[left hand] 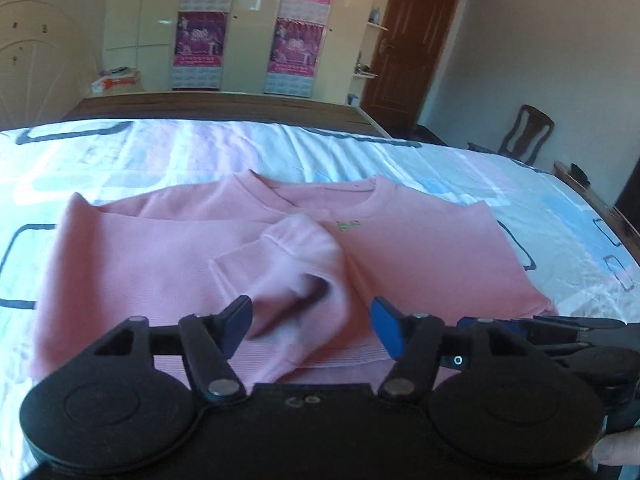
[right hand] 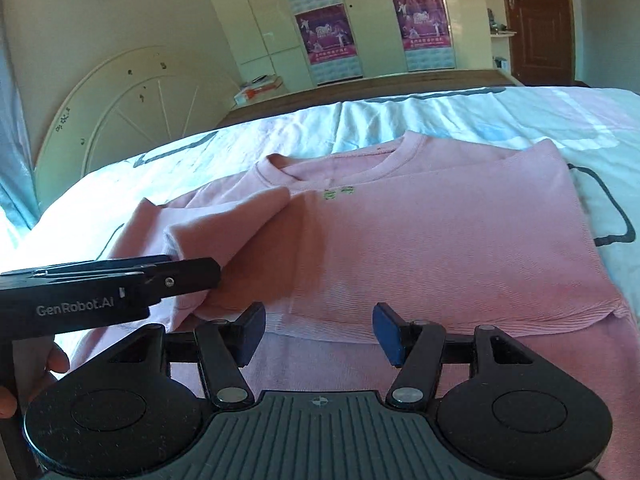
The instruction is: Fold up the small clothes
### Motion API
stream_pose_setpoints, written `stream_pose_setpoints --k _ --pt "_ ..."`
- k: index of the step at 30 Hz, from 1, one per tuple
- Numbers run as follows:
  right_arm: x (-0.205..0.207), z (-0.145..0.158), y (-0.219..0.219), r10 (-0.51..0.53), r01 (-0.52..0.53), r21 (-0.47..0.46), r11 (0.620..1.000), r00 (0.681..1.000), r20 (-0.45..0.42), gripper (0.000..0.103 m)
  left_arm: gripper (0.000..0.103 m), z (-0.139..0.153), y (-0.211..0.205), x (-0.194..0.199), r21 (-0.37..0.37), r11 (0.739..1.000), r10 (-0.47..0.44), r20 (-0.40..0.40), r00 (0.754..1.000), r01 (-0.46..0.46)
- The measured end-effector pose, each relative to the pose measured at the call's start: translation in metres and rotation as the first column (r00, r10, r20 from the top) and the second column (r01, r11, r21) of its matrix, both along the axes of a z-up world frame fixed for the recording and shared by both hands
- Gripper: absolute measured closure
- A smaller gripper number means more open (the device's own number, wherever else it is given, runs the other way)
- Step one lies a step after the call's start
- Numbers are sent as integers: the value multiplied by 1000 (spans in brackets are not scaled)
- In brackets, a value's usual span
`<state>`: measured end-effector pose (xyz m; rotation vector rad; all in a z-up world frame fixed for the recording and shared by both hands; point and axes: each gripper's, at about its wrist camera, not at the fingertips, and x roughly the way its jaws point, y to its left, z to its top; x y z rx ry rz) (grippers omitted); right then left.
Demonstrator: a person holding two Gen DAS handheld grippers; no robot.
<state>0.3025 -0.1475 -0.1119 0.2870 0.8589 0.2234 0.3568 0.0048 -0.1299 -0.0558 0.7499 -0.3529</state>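
A pink sweatshirt [left hand: 420,256] lies flat on the bed, collar away from me; it also shows in the right wrist view [right hand: 440,240]. One sleeve [left hand: 296,264] is folded over its front and looks blurred. My left gripper [left hand: 311,320] is open, its blue pads either side of the sleeve cuff, not clamped. In the right wrist view the left gripper [right hand: 200,276] comes in from the left beside the sleeve [right hand: 248,232]. My right gripper [right hand: 319,334] is open and empty above the sweatshirt's hem [right hand: 480,328].
The bed sheet [left hand: 160,152] is white with pastel patches. A wooden bed frame [left hand: 224,106], wardrobes with pink posters [left hand: 200,36], a brown door [left hand: 412,48] and a chair [left hand: 524,132] stand beyond. A round white headboard [right hand: 132,100] is at left.
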Motion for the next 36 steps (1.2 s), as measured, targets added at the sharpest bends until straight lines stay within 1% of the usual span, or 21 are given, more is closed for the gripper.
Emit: stream_pose_setpoints --k 2,4,6,10,12,15,16,17,18,19,22,25,27,29,30,32,33,34,35,36 --pt "3 -1 14 39 -39 9 999 999 8 44 37 1 19 -3 26 998 63 -6 998 -63" --pt "7 -2 30 82 -83 3 997 997 10 44 37 1 40 1 33 992 124 -39 991 -123" --pt "13 -4 46 108 -108 -41 993 994 13 44 37 -2 60 -2 53 983 180 -42 983 -178" --pt "23 -14 70 144 -138 -176 975 989 22 44 37 -12 88 -9 125 965 236 -35 971 -230" --pt "28 -20 75 167 -161 -197 967 986 16 44 37 -20 100 -11 135 957 266 -55 963 -256" --pt "36 -25 83 180 -171 -219 961 983 21 45 38 -32 113 -12 129 950 298 -102 949 -285" --pt "40 -26 84 179 -170 -208 963 984 22 63 38 -35 117 -13 122 950 301 -112 947 -288" --pt "44 -25 85 175 -168 -194 967 984 19 71 37 -37 118 -13 121 950 301 -110 947 -288" --pt "48 -24 83 166 -161 -175 971 986 18 77 37 -37 118 -13 129 950 298 -102 949 -285" --pt "49 -20 78 149 -144 -137 980 988 27 82 37 -37 116 -11 139 949 296 -94 951 -282" --pt "52 -1 54 56 -53 -48 997 996 67 84 37 -39 114 -8 146 947 300 -76 951 -287" --pt "50 15 19 -44 41 30 999 996 81 86 37 -41 112 -3 152 942 311 -65 948 -298" --pt "45 21 -4 -104 100 50 994 991 82 86 37 -42 111 -1 158 942 310 -58 949 -298" --pt "38 21 -27 -164 161 42 986 984 69 86 38 -43 110 2 159 940 313 -50 948 -302" --pt "39 15 -36 -163 161 49 986 986 20 85 40 -44 110 2 157 939 318 -45 947 -307" --pt "35 -1 -53 -180 188 108 976 981 -75 85 53 -43 111 2 142 936 331 -37 943 -322" --pt "32 -6 -59 -195 205 111 972 976 -95 85 56 -43 113 3 131 933 342 -36 939 -335" --pt "29 -9 -62 -209 219 104 970 973 -101 83 63 -43 116 3 120 929 357 -35 933 -351" --pt "25 -9 -67 -225 235 100 967 969 -101 80 66 -42 119 4 104 925 370 -38 928 -365" --pt "23 -9 -70 -240 249 97 964 966 -97 69 67 -42 122 4 88 924 377 -45 925 -372"
